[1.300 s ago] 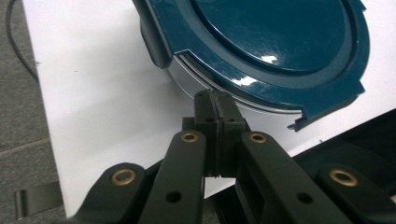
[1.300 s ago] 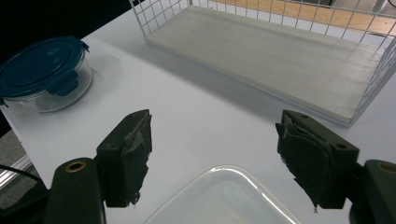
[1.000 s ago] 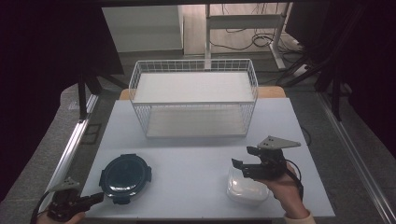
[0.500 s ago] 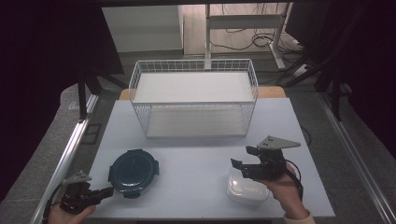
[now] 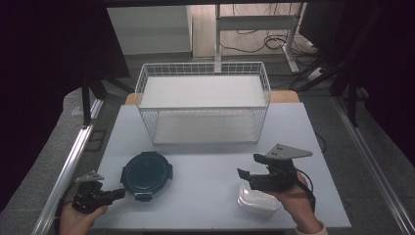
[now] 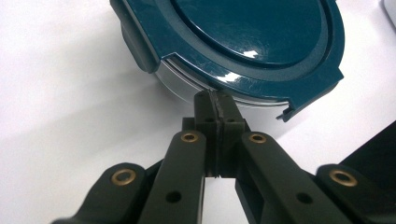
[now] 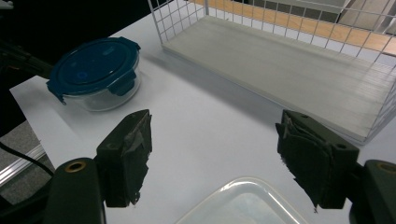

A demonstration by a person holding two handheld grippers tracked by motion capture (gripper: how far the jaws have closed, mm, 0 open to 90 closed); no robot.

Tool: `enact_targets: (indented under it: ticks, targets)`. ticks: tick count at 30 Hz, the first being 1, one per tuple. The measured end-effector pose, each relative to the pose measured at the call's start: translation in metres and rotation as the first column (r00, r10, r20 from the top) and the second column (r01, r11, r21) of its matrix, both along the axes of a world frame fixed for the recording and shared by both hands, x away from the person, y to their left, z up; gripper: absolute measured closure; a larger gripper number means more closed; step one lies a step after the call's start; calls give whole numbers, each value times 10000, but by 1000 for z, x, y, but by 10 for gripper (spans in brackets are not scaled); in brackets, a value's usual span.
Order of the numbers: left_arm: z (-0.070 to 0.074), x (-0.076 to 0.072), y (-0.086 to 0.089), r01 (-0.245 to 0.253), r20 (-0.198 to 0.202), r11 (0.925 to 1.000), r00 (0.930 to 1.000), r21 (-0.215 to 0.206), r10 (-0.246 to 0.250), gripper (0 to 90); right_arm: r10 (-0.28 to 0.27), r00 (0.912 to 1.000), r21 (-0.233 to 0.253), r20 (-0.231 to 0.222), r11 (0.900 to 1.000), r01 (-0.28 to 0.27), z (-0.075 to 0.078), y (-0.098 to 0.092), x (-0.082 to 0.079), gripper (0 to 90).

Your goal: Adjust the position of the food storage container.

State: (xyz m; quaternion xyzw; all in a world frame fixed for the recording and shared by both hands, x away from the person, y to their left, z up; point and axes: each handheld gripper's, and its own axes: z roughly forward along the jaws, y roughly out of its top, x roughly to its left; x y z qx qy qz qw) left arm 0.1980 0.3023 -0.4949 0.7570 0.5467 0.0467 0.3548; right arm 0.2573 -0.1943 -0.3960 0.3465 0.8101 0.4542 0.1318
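Left hand-held gripper (image 6: 215,100), jaws pressed together, is nudging the side of the round container (image 5: 146,173) with the teal lid, lower left of the high view, so we are judging this a push across the bench (image 5: 205,166). Our right hand-held gripper (image 7: 224,163) is hovering spread over the clear plastic box (image 5: 258,200) at lower right. Next we are needing to steer toward the wire basket (image 5: 203,108) at centre, whose front wall is standing in the way.
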Motion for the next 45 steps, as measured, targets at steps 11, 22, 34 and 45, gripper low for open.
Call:
enact_targets:
  ticks: [11, 22, 34, 45]
  targets:
    - [0, 20, -17, 410, -14, 9991, 9992, -93, -411, 900, 150, 9999, -31, -72, 9999, -150, 0, 3, -2, 258]
    - [1, 35, -33, 815, -55, 9966, 9967, -93, -816, 900, 244, 9996, -70, -120, 9997, -244, 0, 7, -3, 257]
    - [2, 52, -48, 1002, -33, 9950, 9950, 25, -1002, 900, 431, 9989, -166, -206, 9989, -434, -2, 11, -4, 255]
    - [1, 56, -51, 953, 103, 9954, 9954, -75, -952, 900, 557, 9982, -252, -209, 9981, -562, -3, 15, -5, 254]
